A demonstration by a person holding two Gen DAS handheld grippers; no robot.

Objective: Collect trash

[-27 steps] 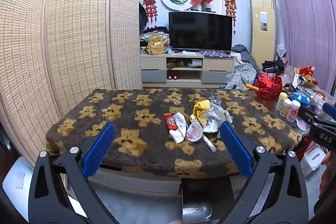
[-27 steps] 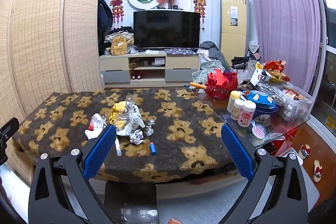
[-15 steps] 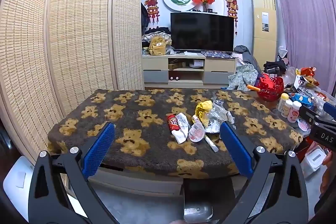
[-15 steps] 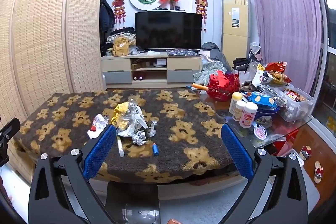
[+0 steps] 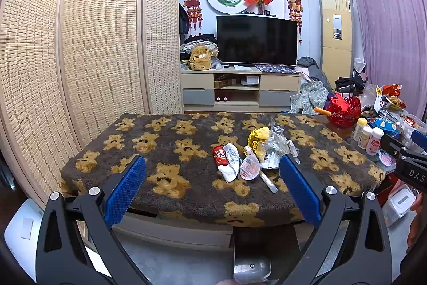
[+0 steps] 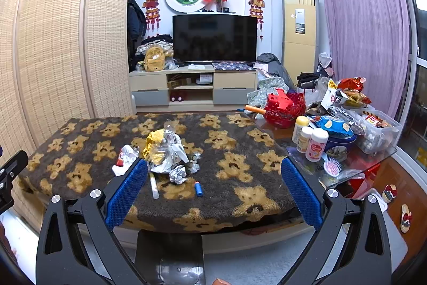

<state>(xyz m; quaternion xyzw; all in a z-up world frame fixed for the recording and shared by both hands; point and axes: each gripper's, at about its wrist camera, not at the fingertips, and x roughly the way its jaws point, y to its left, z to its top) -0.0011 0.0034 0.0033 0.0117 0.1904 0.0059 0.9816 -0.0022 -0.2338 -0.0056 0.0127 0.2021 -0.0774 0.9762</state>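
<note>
Bear-print blanket (image 6: 234, 151) carries a trash pile (image 6: 165, 151); left gripper (image 5: 212, 182) and right gripper (image 6: 212, 182) both spread wide, empty.

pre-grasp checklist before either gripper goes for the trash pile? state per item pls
1. Left gripper open, nothing between its pads: ok.
2. Right gripper open, nothing between its pads: ok.
3. Trash pile in view of both cameras on the bear blanket: ok.
4. Loose pieces lying apart from the pile, white stick and blue cap: ok.
5. Bin or bag to drop trash into: cannot tell, none in view.
6. Bottles on the glass side table stand clear of the pile: ok.
</note>
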